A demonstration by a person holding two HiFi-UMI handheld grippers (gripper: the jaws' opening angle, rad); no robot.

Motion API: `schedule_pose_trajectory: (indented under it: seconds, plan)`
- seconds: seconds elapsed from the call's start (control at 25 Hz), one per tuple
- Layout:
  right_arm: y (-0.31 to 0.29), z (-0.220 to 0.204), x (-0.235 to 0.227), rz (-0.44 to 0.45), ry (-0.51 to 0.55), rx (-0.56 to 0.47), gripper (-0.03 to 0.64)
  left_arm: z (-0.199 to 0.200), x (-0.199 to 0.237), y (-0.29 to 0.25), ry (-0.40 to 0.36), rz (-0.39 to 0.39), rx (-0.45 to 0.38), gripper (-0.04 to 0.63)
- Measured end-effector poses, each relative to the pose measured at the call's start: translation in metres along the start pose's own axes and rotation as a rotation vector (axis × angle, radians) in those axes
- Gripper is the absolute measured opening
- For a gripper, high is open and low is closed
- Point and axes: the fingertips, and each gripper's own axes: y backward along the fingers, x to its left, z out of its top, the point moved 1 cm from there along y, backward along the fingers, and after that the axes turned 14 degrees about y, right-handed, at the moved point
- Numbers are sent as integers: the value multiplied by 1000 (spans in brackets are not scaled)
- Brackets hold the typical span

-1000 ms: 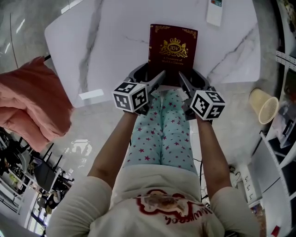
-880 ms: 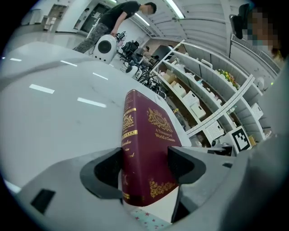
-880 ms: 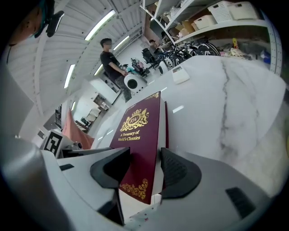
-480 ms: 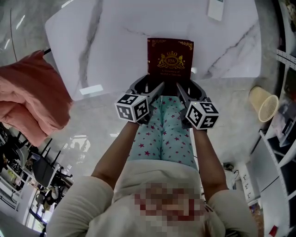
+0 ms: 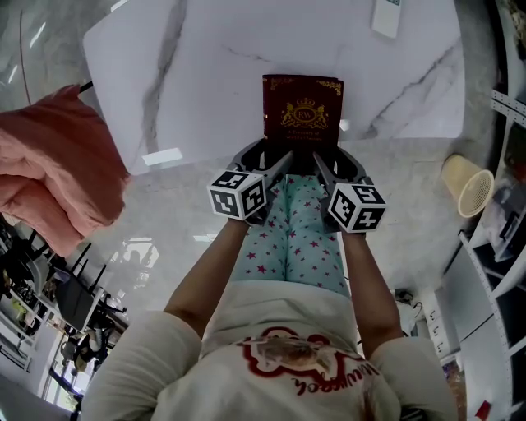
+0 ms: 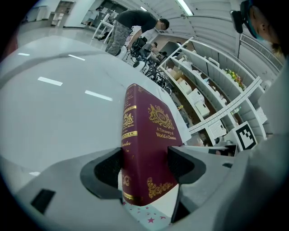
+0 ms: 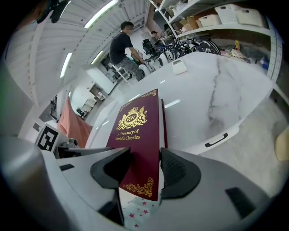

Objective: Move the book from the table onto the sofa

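A dark red book (image 5: 302,108) with a gold crest lies on the white marble table (image 5: 205,74), its near end past the table's near edge, over the person's star-patterned trousers. My left gripper (image 5: 268,155) is shut on the book's near left corner. In the left gripper view the book (image 6: 146,144) fills the gap of the left gripper (image 6: 144,168), with one pad on the spine side and the other on the cover. My right gripper (image 5: 335,159) is shut on the near right corner. In the right gripper view the right gripper (image 7: 145,171) clamps the book (image 7: 137,131).
A salmon-pink cushion or cover (image 5: 49,173) lies left of the table. A white remote (image 5: 386,12) rests at the table's far right. A beige bin (image 5: 467,185) and shelving (image 5: 501,271) stand to the right. A person (image 7: 123,49) stands beyond the table.
Both grippers have drawn the book toward the person, so it sits closer to the table's near edge than a second ago. The two grips look the same.
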Motion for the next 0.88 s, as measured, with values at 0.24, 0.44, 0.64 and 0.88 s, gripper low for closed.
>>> schedule_pose_trajectory:
  seconds: [0.24, 0.44, 0.64, 0.88]
  plan:
    - [1, 0, -2, 11, -24, 14, 209, -2, -1, 0, 29, 9, 5, 305]
    - [-1, -2, -3, 42, -23, 46, 237, -4, 3, 5, 62, 75, -6, 308]
    - [-5, -7, 0, 62, -41, 75, 273, -8, 13, 11, 161, 140, -19, 345]
    - [-8, -12, -5, 106, -142, 104, 304, -11, 16, 12, 201, 131, 39, 345]
